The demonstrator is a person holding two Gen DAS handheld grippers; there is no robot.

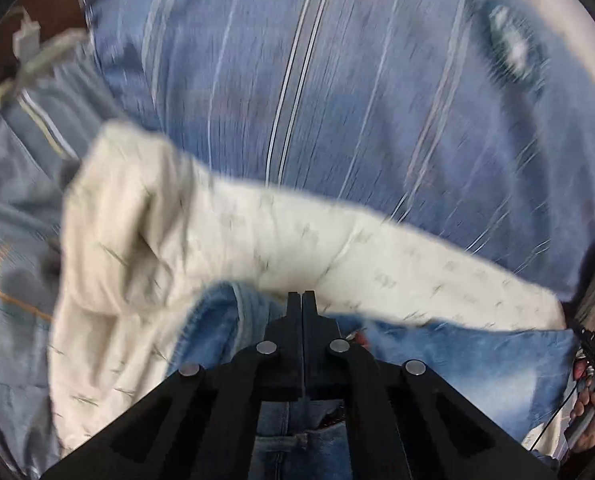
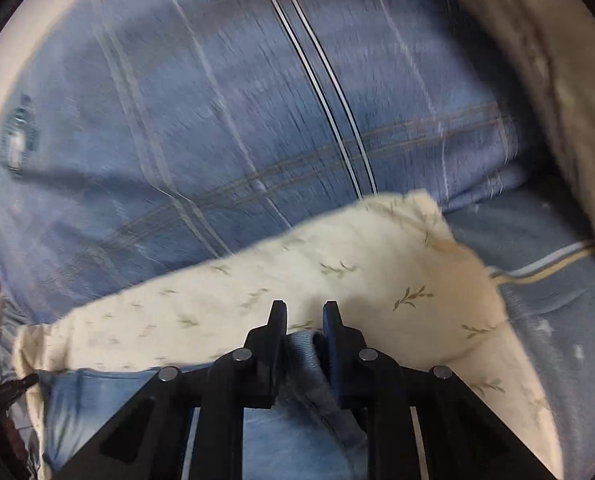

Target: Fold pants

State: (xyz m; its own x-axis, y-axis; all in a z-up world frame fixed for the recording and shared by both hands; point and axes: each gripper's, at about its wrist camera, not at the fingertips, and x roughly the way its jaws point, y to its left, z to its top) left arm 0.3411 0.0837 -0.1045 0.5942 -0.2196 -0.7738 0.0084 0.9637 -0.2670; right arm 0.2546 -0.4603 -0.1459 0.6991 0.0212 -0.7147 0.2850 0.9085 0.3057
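The left gripper (image 1: 302, 300) is fully closed, apparently pinching the jeans (image 1: 477, 364) at their edge; the right gripper (image 2: 304, 312) clamps a bunched denim fold, likely so both can carry the fabric over. The jeans lie on a cream leaf-print cloth (image 2: 337, 280) across a blue striped bedsheet (image 2: 217, 120). Only the left view shows the person's hand (image 1: 591, 412); only the right shows the denim between the jaws.

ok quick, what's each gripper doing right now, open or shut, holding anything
Left gripper: shut, fingers together; whether it pinches the jeans cannot be told.
Right gripper: shut on a bunched fold of the jeans.
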